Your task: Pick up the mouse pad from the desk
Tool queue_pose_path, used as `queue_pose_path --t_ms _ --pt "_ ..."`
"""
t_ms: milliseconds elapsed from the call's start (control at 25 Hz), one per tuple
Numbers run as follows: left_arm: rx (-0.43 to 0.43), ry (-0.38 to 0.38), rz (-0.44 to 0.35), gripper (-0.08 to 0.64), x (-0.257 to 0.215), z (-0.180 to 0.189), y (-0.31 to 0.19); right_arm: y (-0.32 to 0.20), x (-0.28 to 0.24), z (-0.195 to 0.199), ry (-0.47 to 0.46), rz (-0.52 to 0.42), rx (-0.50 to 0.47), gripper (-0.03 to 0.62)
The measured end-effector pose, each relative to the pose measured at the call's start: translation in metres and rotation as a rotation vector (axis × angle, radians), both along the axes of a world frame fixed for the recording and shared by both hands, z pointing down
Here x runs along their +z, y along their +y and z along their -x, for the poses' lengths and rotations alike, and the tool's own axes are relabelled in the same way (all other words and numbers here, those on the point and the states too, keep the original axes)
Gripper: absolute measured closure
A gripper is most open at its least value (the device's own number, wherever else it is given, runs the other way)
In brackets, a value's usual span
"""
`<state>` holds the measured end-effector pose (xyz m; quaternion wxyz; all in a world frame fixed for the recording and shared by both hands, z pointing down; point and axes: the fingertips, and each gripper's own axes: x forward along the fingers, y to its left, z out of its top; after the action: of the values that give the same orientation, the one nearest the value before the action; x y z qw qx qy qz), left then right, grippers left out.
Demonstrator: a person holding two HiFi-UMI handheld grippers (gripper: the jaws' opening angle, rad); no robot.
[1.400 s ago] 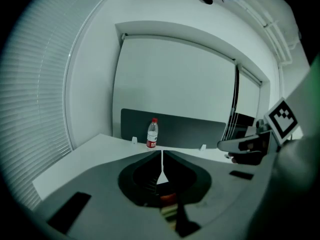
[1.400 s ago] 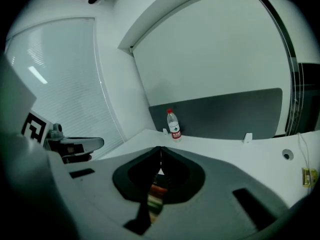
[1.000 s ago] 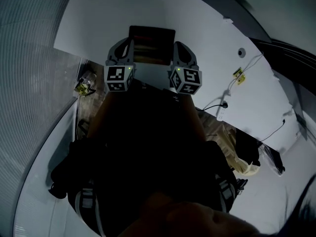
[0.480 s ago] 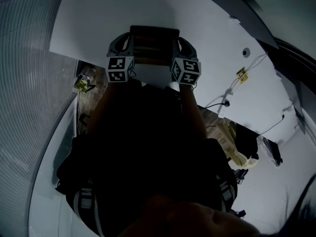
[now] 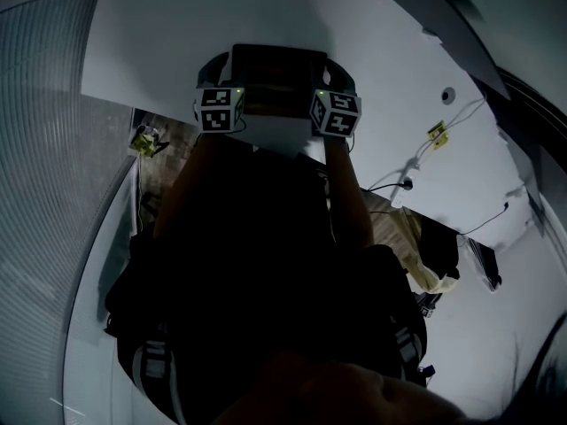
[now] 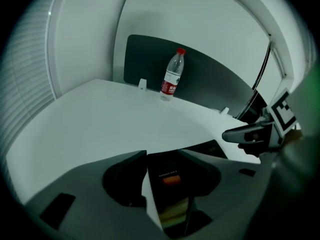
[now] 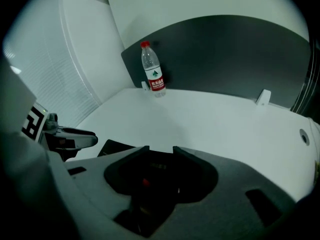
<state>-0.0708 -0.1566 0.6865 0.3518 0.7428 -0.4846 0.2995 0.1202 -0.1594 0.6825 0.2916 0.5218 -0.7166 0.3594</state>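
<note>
The mouse pad (image 5: 276, 71) is a dark rectangle lying flat on the white desk (image 5: 168, 42). My left gripper (image 5: 217, 65) is at its near left corner and my right gripper (image 5: 335, 67) at its near right corner. Both sets of jaws have just been opening. In the left gripper view the open left gripper (image 6: 162, 155) has the pad's edge (image 6: 172, 173), with a small orange mark, in the gap between its jaws. In the right gripper view the right gripper (image 7: 161, 150) stands open over the dark pad (image 7: 114, 147). Neither gripper's pads press on it.
A clear water bottle (image 6: 171, 75) with a red cap stands at the desk's far side, in front of a dark panel (image 7: 225, 59). At the right of the desk are cables (image 5: 416, 162) and a round hole (image 5: 448, 95). The person's dark torso fills the lower head view.
Both grippers have sunk toward the desk and moved forward to the pad's near corners, so their marker cubes look smaller. The pad has not moved.
</note>
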Motion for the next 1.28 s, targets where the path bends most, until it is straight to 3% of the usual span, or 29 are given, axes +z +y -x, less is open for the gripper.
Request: queue_pose_path --t_ms 280,600,1280 --pt "-0.016 -0.002 0.054 0.374 0.025 -0.004 -0.005 0.004 0.03 -0.006 0.031 0.083 0.004 0.422" --pt "0.008 -0.011 0.096 0.36 0.045 -0.005 -0.004 0.003 0.047 -0.009 0.057 0.117 0.029 0.402" --pt "0.061 -0.102 0.057 0.337 0.047 -0.018 -0.002 0.007 0.052 -0.005 0.158 0.108 0.003 0.39"
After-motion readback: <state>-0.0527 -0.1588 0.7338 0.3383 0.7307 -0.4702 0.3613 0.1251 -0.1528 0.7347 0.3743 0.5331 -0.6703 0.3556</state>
